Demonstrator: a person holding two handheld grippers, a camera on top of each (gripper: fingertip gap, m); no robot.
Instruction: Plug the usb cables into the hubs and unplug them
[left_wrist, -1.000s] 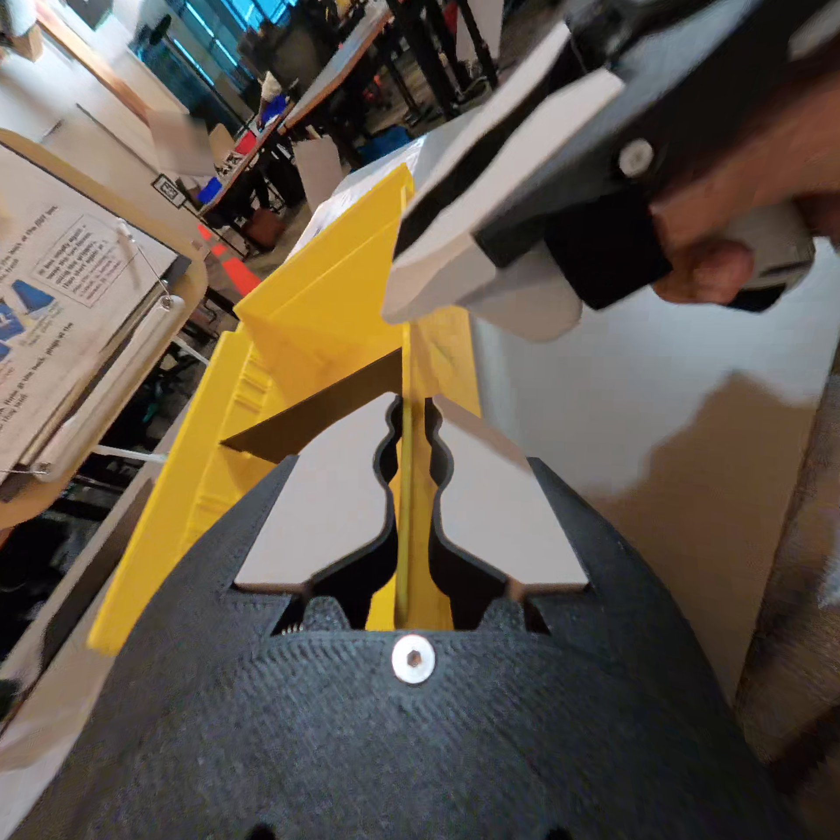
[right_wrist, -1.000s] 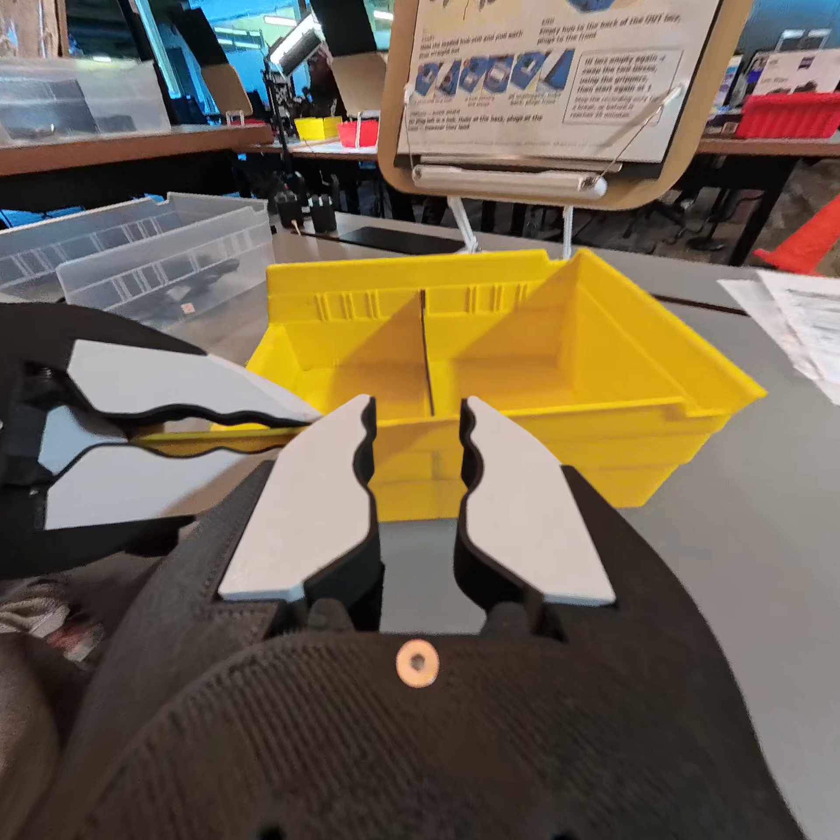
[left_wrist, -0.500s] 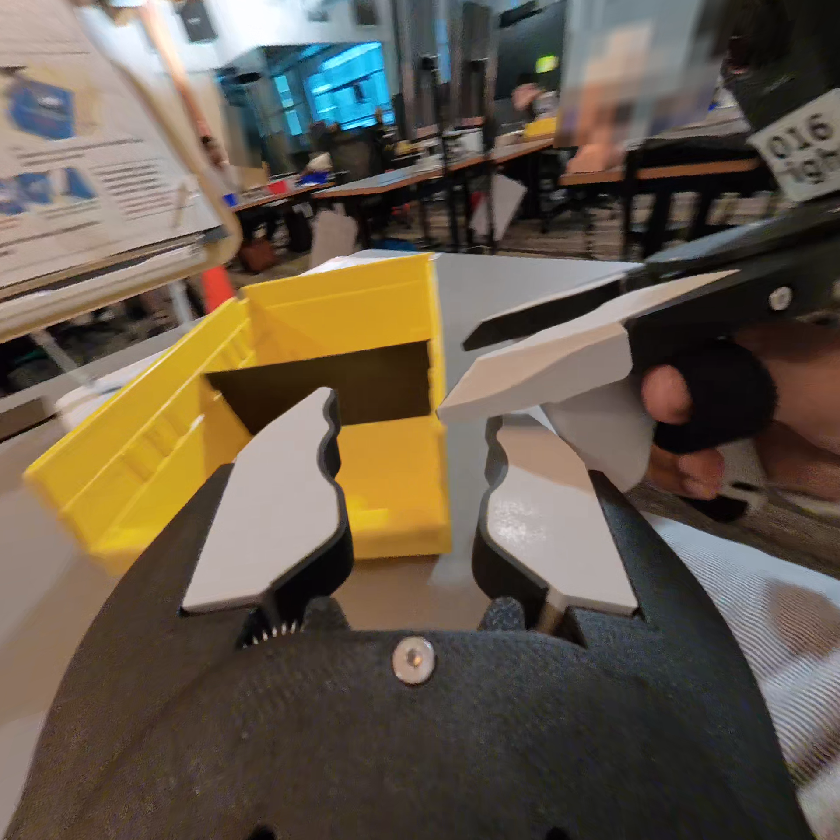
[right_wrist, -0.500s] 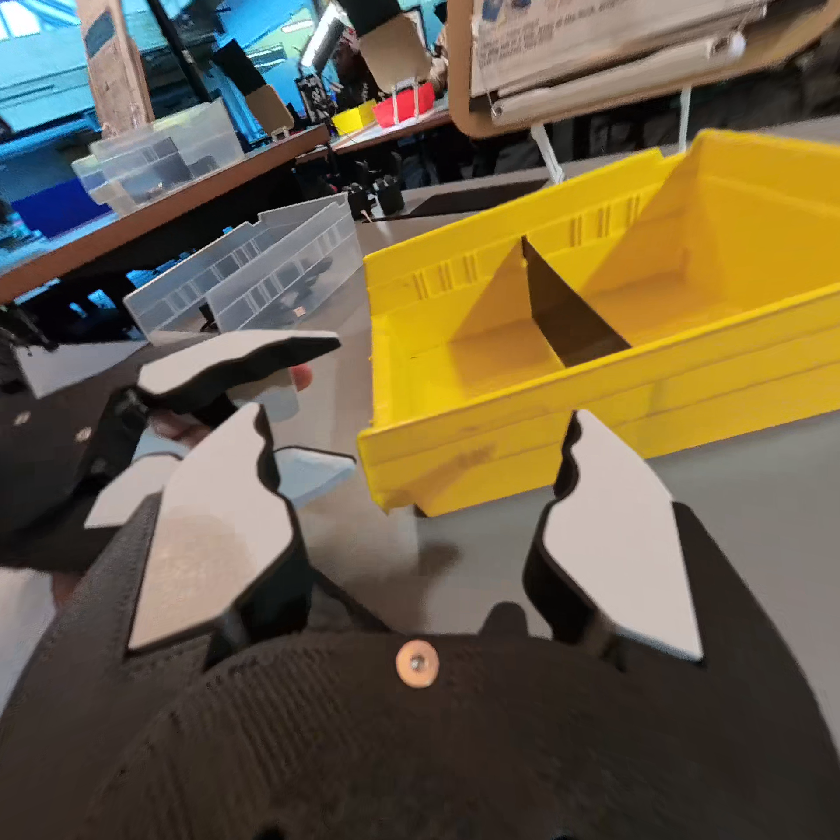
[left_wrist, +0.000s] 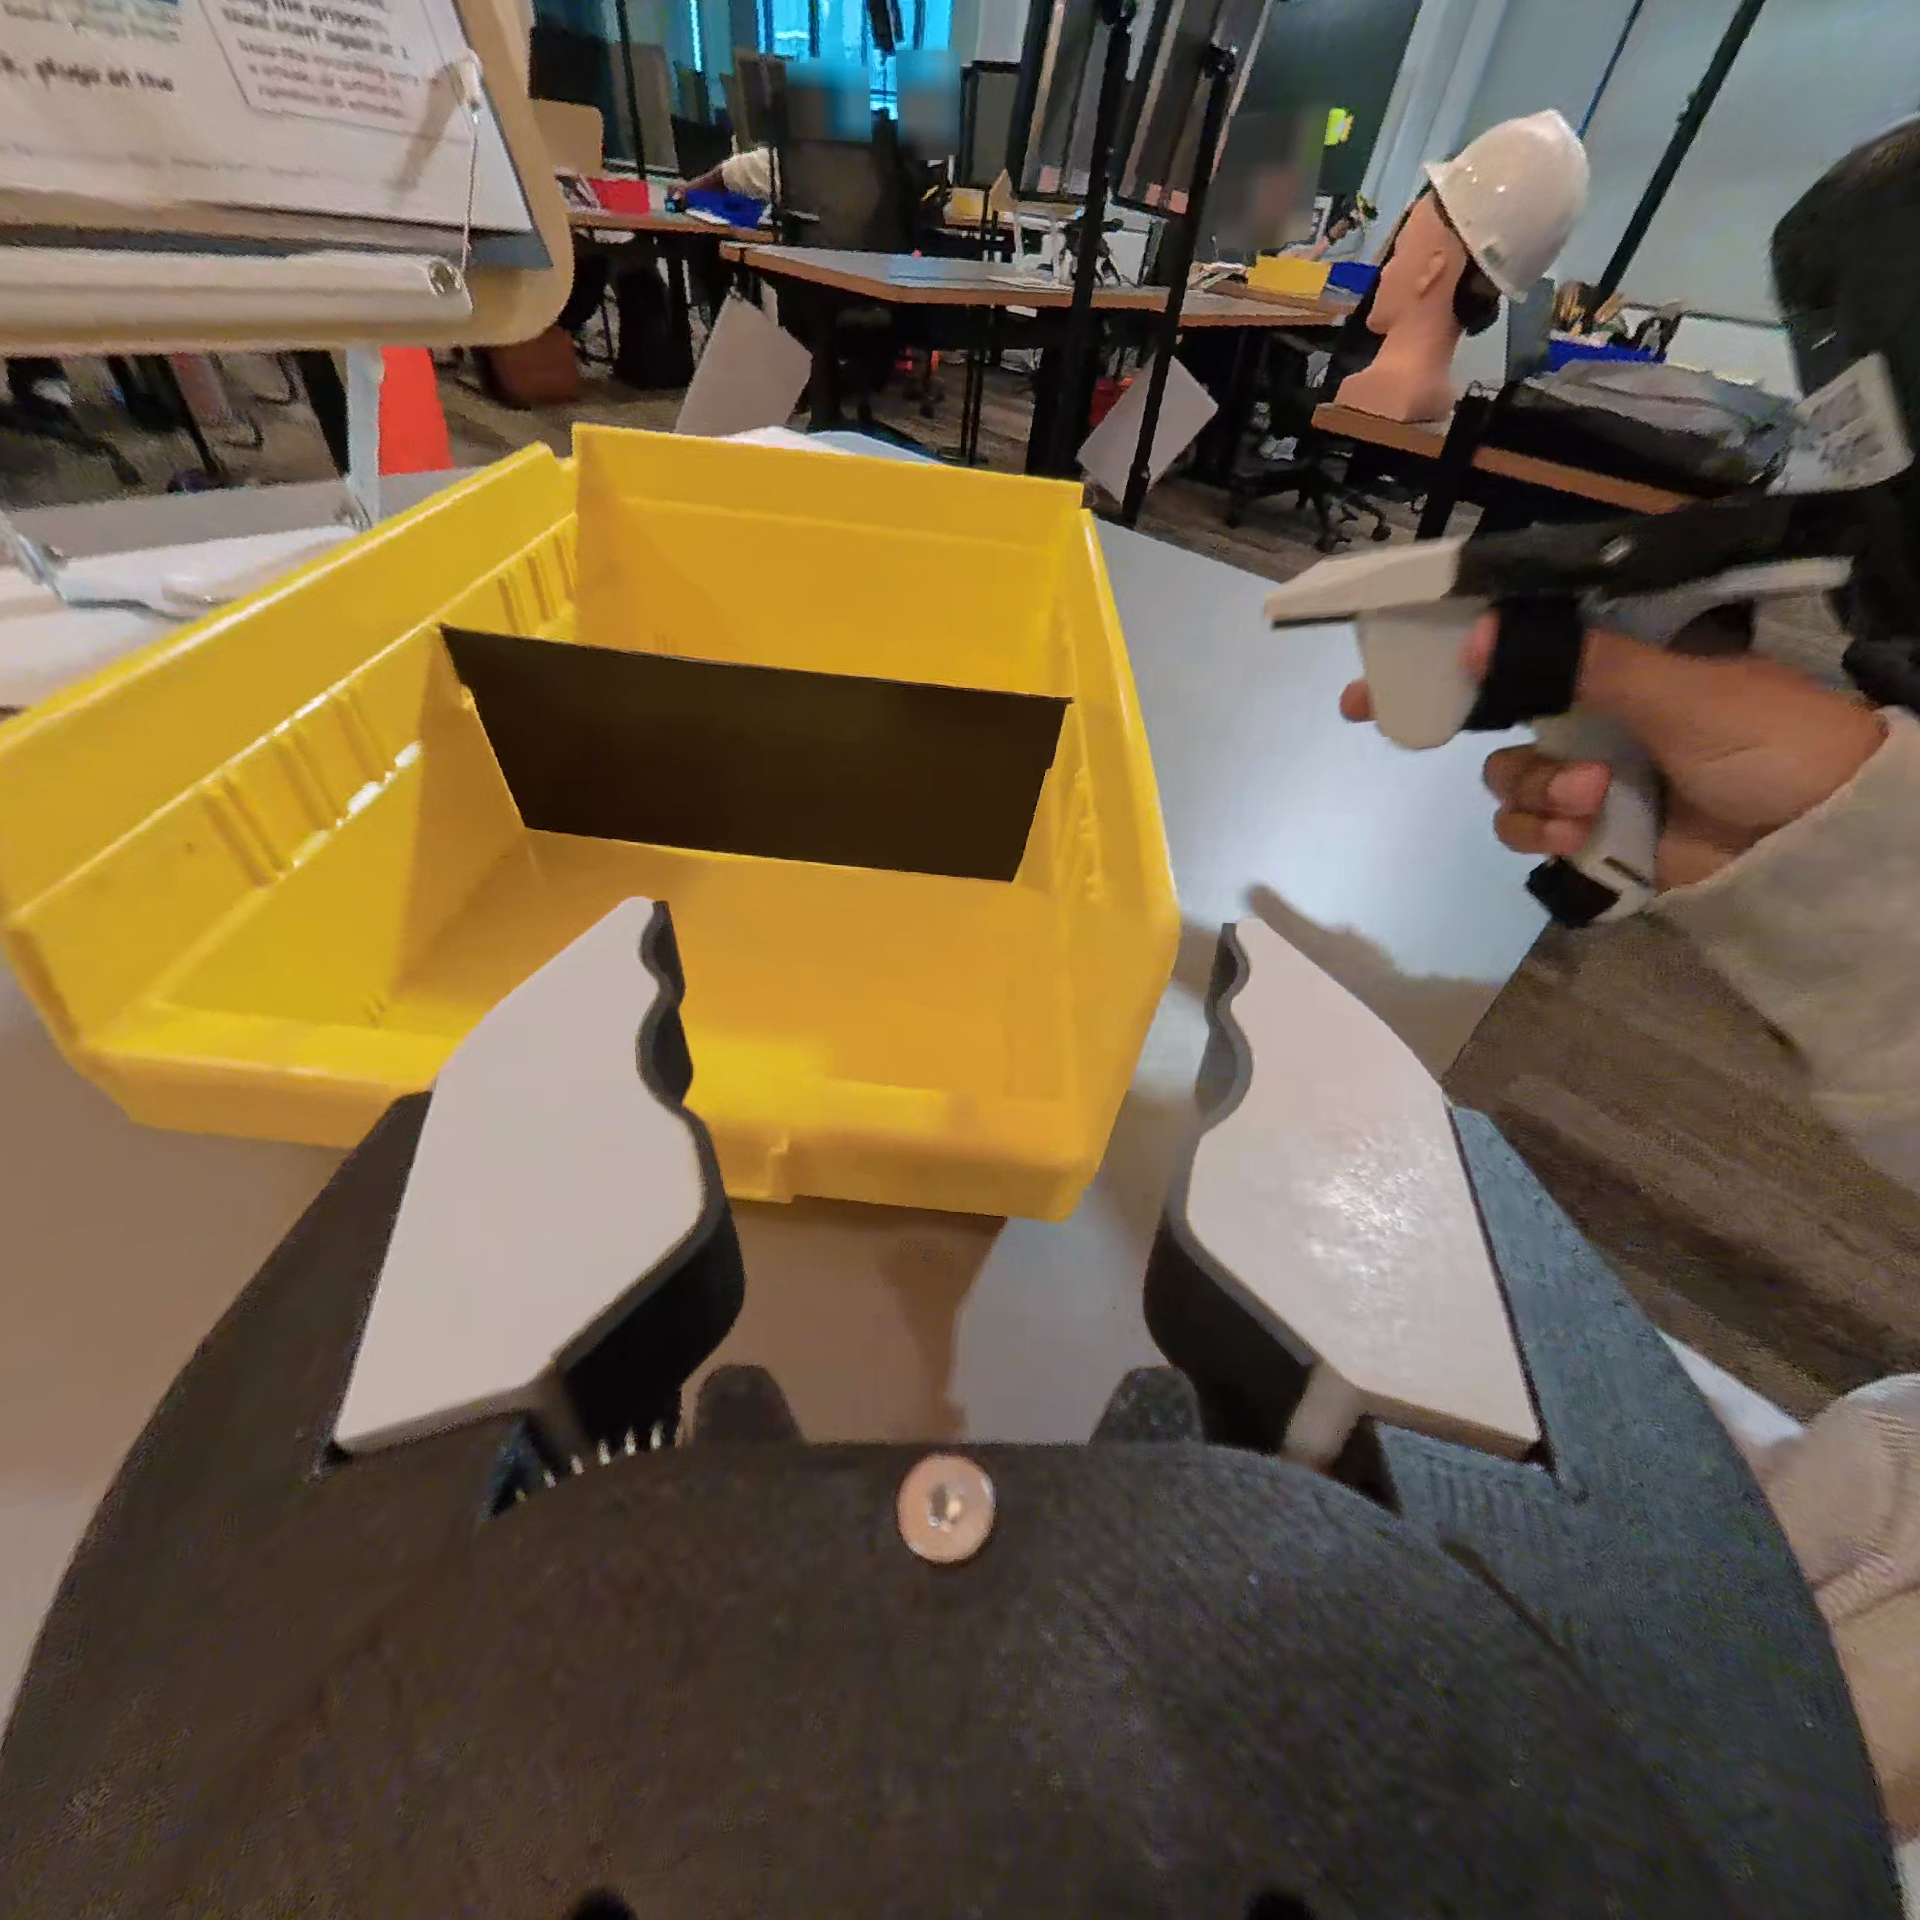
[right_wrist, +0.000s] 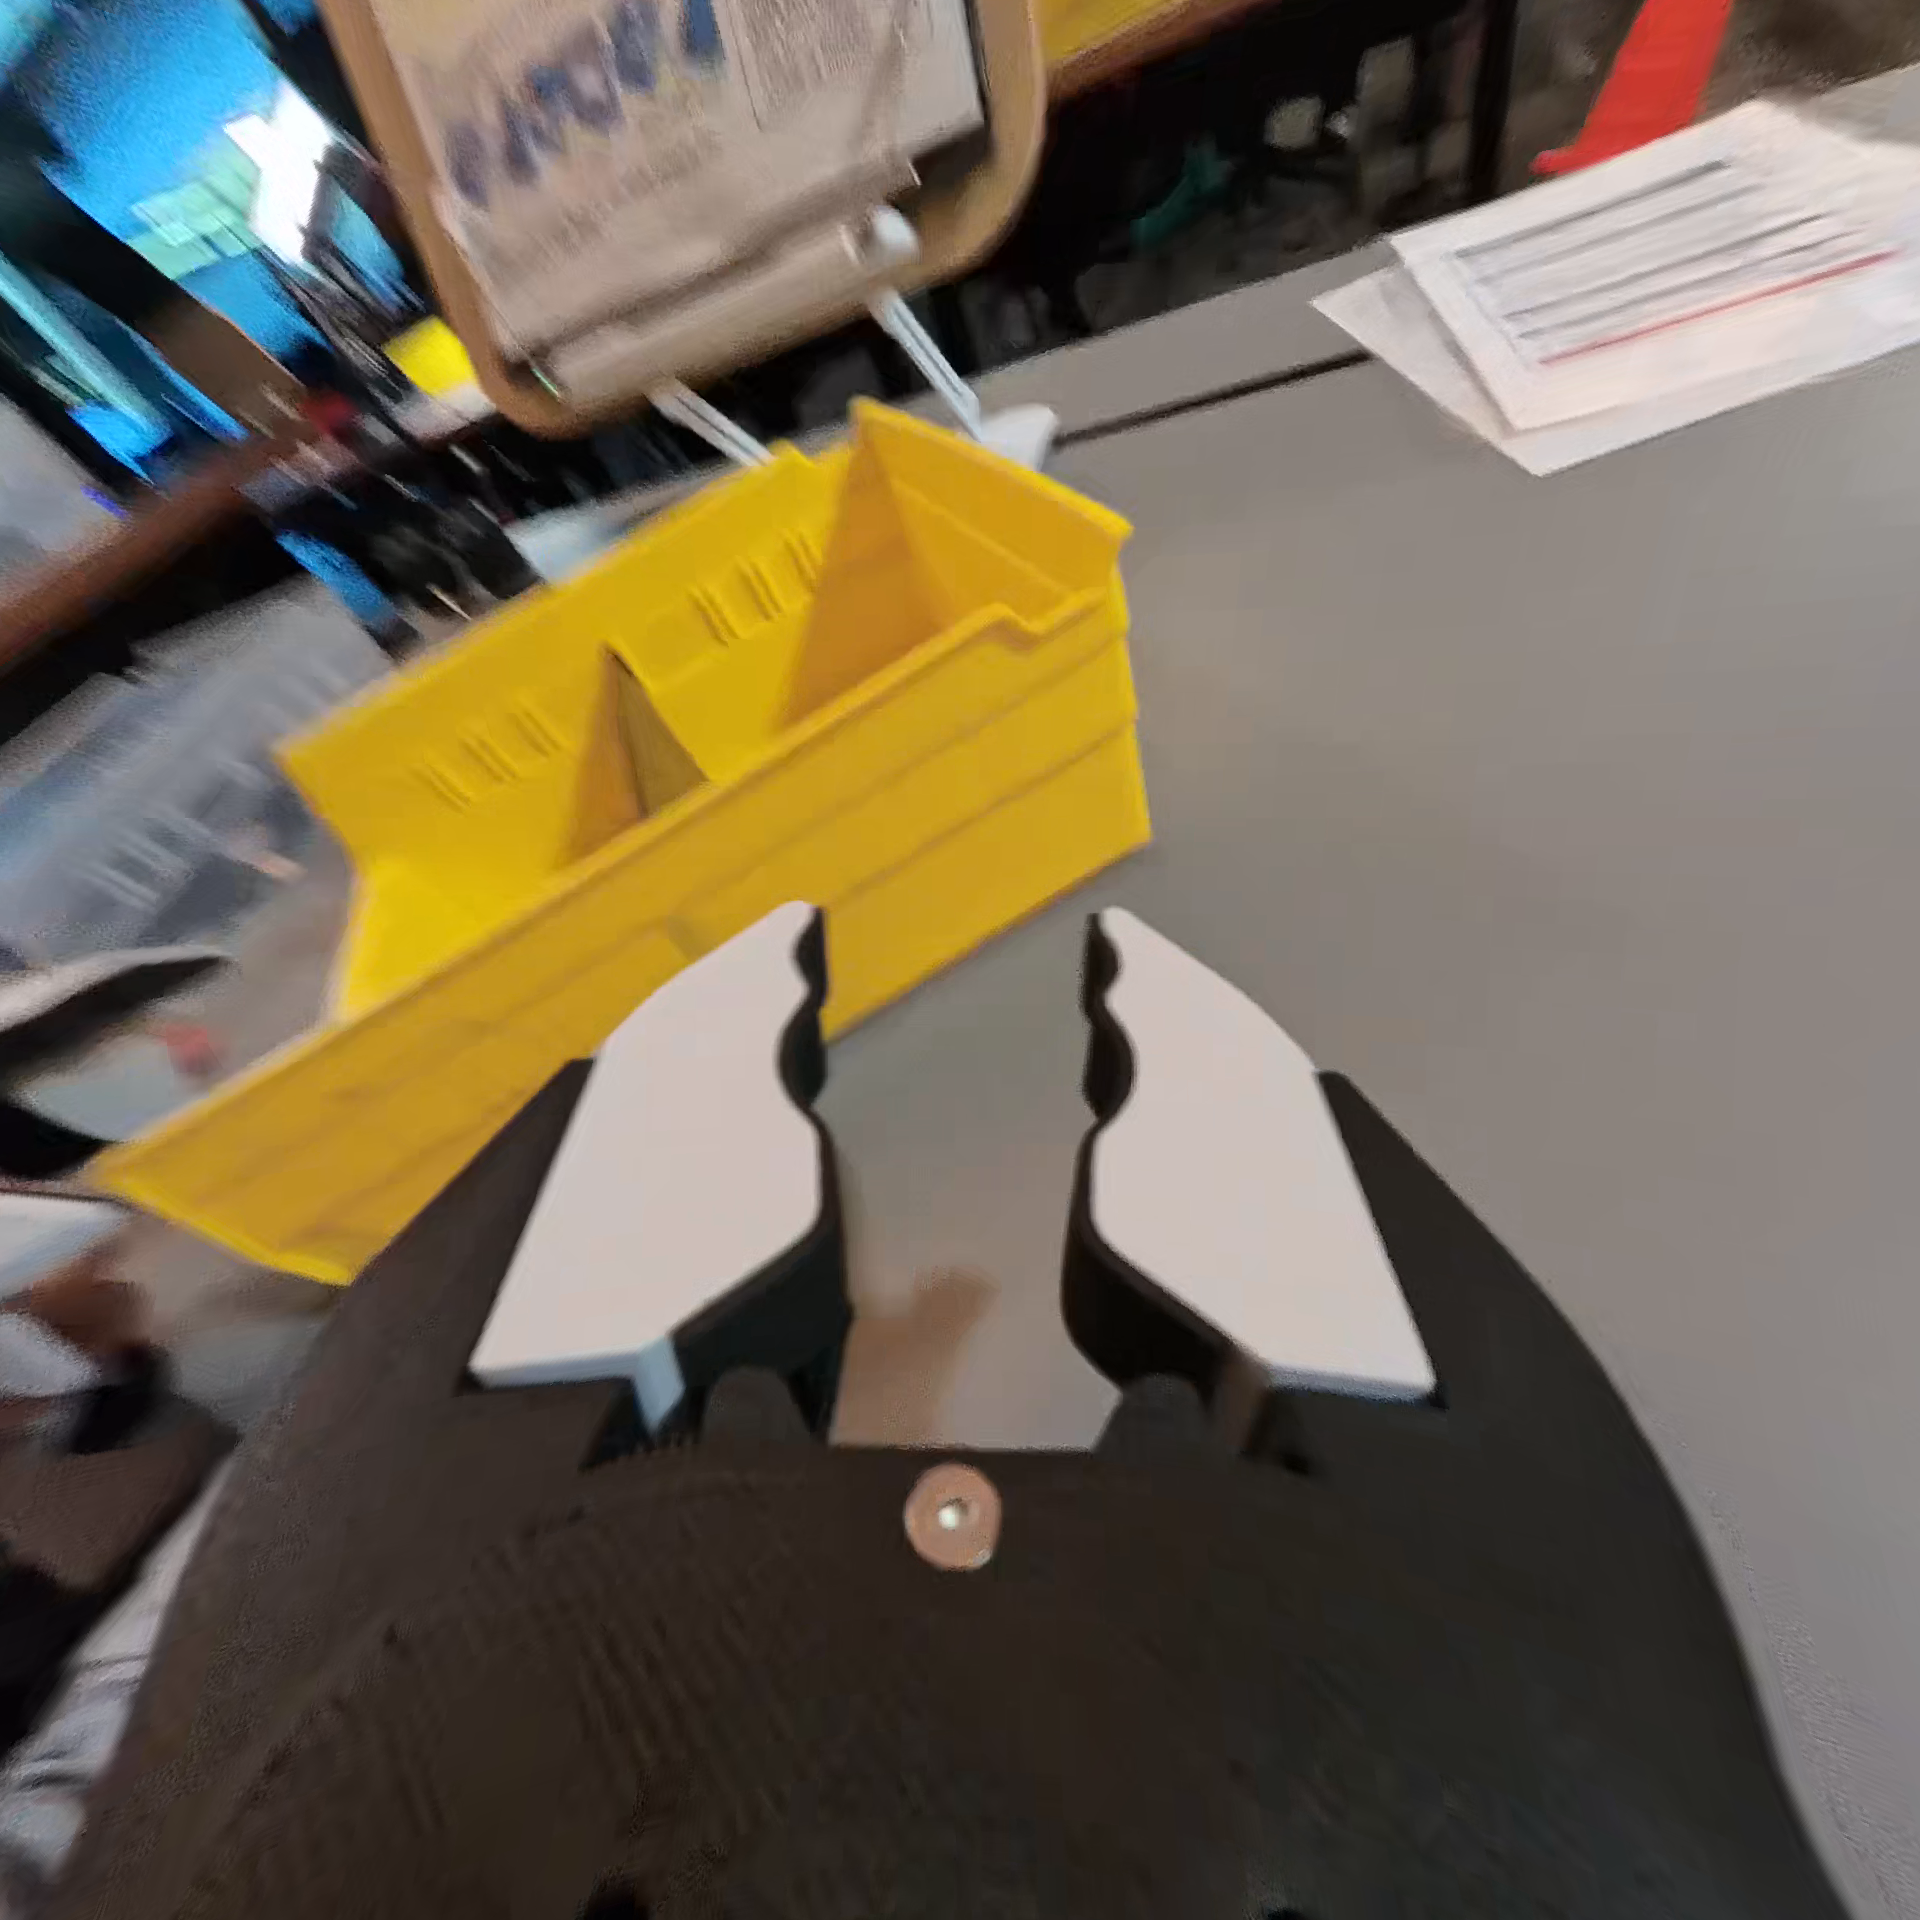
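Observation:
A yellow bin (left_wrist: 831, 1039) with a black divider (left_wrist: 758, 769) stands on the grey table (left_wrist: 1268, 748); both its compartments look empty. No USB cable or hub shows in either view. My left gripper (left_wrist: 945, 925) is open wide and empty, just in front of the bin's low near end. My right gripper (right_wrist: 953, 925) is open and empty, to the right of the bin (right_wrist: 727, 831) over bare table. It also shows in the left wrist view (left_wrist: 1351, 592), held by a hand beside the bin's right wall.
A clipboard stand with an instruction sheet (left_wrist: 260, 156) rises behind the bin. Papers (right_wrist: 1662, 270) lie at the far right of the table. The table edge and carpet floor (left_wrist: 1662, 1143) are close on the right. Other desks stand beyond.
My left gripper has opened from nearly shut to wide and swung round to face the bin's end. My right gripper has moved off to the bin's right side and opened.

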